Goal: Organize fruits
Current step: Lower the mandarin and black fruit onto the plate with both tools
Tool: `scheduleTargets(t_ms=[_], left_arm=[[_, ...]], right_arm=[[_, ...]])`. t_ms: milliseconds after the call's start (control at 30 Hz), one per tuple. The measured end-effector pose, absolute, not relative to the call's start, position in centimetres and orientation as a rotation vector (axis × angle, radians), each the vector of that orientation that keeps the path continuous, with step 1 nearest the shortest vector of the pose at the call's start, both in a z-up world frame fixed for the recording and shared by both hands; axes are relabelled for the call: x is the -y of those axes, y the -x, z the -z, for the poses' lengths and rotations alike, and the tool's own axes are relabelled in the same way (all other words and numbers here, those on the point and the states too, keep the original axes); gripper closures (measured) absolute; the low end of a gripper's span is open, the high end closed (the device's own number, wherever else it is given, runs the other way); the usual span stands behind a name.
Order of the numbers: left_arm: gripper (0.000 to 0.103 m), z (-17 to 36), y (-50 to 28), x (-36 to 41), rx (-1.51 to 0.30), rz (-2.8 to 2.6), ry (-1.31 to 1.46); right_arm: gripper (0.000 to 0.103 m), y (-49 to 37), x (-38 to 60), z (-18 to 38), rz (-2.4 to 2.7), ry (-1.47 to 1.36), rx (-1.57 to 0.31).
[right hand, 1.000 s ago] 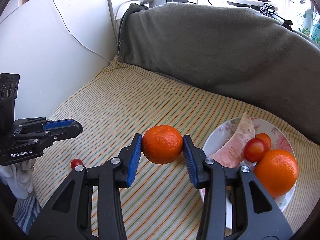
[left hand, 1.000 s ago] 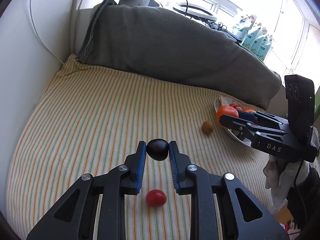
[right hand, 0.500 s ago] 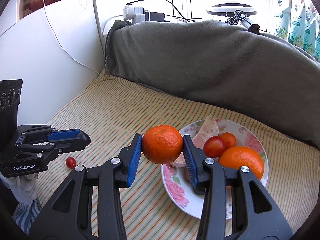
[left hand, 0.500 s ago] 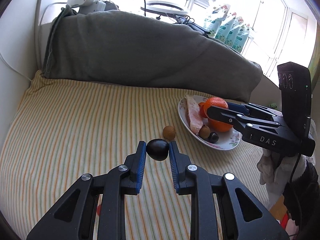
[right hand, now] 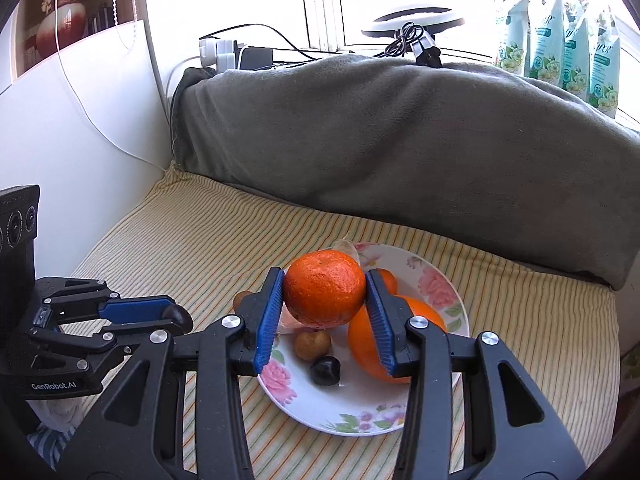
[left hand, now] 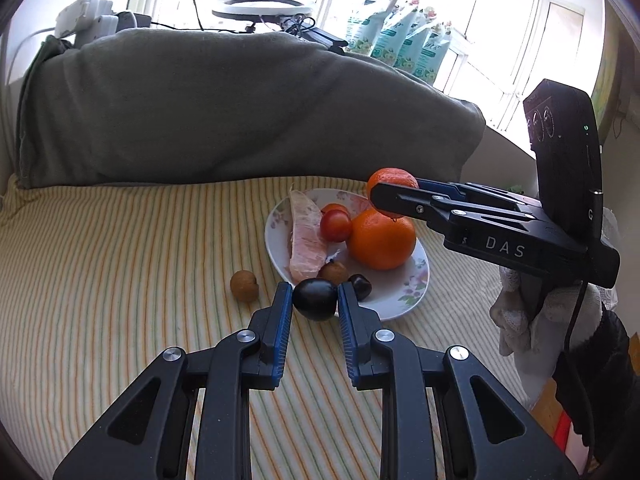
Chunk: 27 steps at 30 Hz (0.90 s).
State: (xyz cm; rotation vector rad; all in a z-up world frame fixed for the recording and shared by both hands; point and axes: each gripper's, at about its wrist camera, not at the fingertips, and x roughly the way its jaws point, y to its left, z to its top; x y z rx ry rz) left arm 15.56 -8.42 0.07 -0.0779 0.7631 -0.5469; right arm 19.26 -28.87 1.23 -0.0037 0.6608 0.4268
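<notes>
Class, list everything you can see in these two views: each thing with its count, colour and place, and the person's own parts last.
plate: 1, white floral, on the cloth
orange: 1, orange, on the plate
tomato: 1, red, on the plate
pomelo slice: 1, pink, on the plate
longan: 2, brown, one on the cloth, one on the plate
dark fruit: 2, near black, one on the plate, one in the left tool
tangerine: 1, orange, in the right tool
cloth: 1, striped, under all
blanket: 1, grey, behind
pouches: several, green-white, by the window
ring light: 1, white, behind
left tool: black, blue pads
right tool: black, blue pads
glove: white, right hand
</notes>
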Motion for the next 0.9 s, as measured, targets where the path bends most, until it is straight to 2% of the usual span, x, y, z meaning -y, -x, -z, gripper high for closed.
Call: scheduleTargets(t_ms=[433,900], left_arm=[[0.081,0.6,-16.1,13.3,-0.785,0.627,0.039],[0.081,1.0,-17.1,14.8,-0.803,0.648,0.036]], right_arm=[[0.06,-21.6,31.1,-0.6,-0.405,-0.031,-0.685],[0.06,-24.9,33.0,1.6,-0.374,-0.077,-0.748]])
